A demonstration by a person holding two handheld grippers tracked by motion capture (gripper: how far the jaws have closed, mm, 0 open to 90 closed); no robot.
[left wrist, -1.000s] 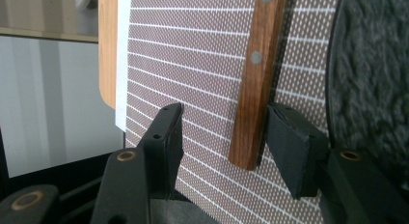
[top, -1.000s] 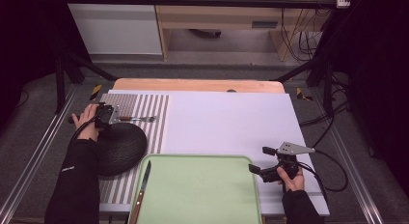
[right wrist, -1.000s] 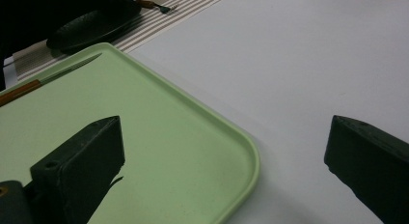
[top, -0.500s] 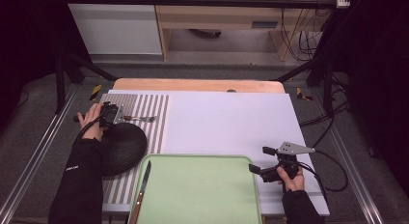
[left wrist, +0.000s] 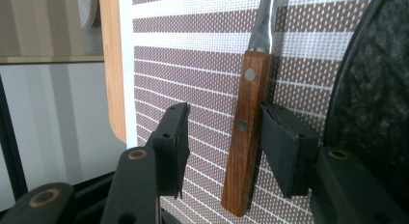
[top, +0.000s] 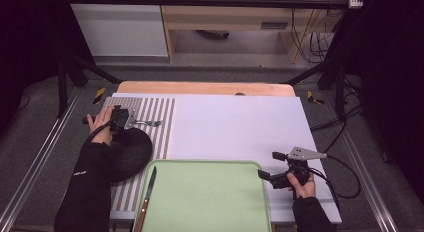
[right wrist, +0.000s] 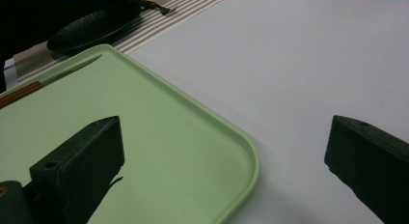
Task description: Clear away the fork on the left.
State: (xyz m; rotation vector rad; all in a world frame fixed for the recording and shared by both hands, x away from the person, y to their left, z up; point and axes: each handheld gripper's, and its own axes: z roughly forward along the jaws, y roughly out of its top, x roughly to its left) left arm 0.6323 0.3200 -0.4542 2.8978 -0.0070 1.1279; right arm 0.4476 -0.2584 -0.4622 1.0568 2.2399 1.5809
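Observation:
A wooden-handled fork (top: pixel 146 123) lies on the striped placemat (top: pixel 159 112) at the left, just beyond a black plate (top: pixel 131 153). My left gripper (top: pixel 131 122) is low over the mat and its jaws have just been closing. In the left gripper view the riveted handle (left wrist: pixel 243 137) lies between the jaws of my left gripper (left wrist: pixel 224 122). It is close against the right pad (left wrist: pixel 284 142), with a gap to the left pad, so the grip is still open. My right gripper (top: pixel 267 165) stands open at the green tray's right front corner, nothing between its fingers.
The green tray (top: pixel 250 164) sits at the front middle with a wooden-handled knife (top: pixel 147 194) along its left edge. White sheet (top: pixel 235 122) covers the table's middle and right. A wooden board edge (top: pixel 200 87) runs along the back. The right gripper's cable (top: pixel 345 172) loops at the right.
The left gripper has edged slightly toward the fork's handle. The fork, the plate and the right gripper have stayed where they were.

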